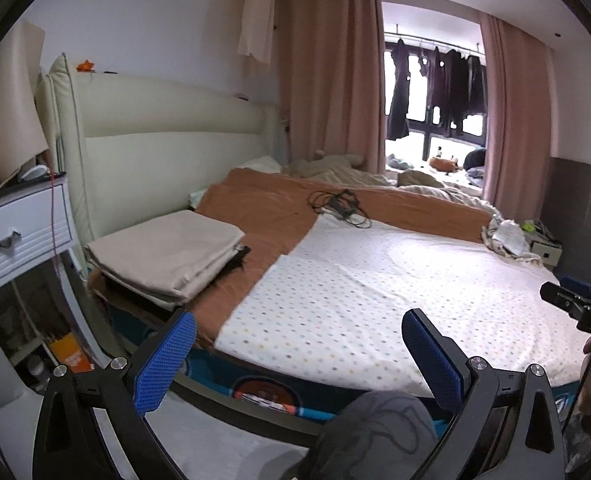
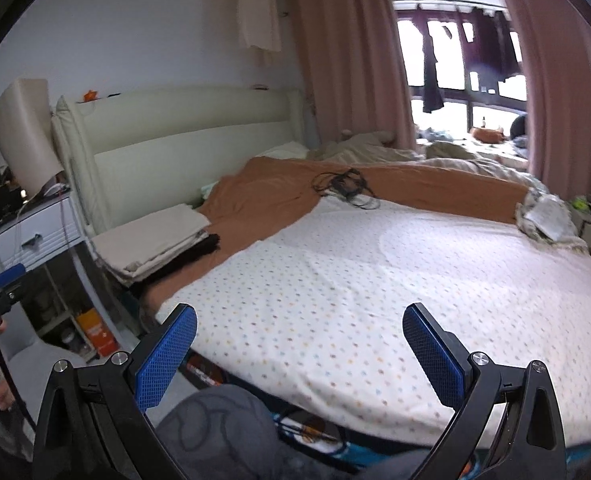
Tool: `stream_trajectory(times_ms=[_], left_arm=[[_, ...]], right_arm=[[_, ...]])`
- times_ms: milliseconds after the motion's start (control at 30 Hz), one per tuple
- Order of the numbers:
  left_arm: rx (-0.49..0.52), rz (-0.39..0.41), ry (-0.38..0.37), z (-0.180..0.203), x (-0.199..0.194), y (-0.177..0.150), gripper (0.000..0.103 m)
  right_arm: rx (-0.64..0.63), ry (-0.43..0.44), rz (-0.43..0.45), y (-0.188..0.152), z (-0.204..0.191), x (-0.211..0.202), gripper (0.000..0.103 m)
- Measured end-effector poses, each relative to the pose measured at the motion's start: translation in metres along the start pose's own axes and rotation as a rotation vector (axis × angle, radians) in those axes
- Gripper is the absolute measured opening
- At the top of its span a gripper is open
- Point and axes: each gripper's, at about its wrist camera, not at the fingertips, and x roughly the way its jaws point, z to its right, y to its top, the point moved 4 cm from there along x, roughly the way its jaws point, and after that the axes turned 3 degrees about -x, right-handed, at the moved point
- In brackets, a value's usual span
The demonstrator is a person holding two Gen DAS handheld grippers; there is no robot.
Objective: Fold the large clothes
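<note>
A white cloth with small coloured dots [image 1: 375,280] lies spread flat over the bed; it also shows in the right wrist view [image 2: 375,280]. A folded beige stack [image 1: 167,256] sits near the headboard on the left, also in the right wrist view [image 2: 155,240]. My left gripper [image 1: 299,354] is open and empty, held above the bed's near edge. My right gripper [image 2: 300,350] is open and empty, over the near edge of the dotted cloth. The right gripper's tip shows at the left wrist view's right edge [image 1: 571,300].
An orange blanket [image 1: 263,208] lies across the head of the bed with a tangle of black cable [image 1: 339,204] on it. A white nightstand [image 1: 19,232] stands at the left. Crumpled cloth [image 1: 507,236] lies at the far right. My grey-clad knee [image 1: 375,432] is in front.
</note>
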Motion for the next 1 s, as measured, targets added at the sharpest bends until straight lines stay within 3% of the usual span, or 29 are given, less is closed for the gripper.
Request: stream_trajectory(times_ms=[333, 667, 1000], left_arm=[[-0.008, 0.013, -0.081, 0.022, -0.014, -0.014, 0.103], [-0.001, 0.026, -0.054, 0.027, -0.017, -0.013, 0.103], [0.019, 0.002, -0.059, 0.021, -0.005, -0.017, 0.103]], right_arm=[[0.055, -0.088, 0.031, -0.033, 0.022, -0.035, 0.103], [0.098, -0.121, 0.001, -0.048, 0.033, -0.041, 0.103], [0.103, -0.092, -0.007, -0.050, 0.031, -0.035, 0.103]])
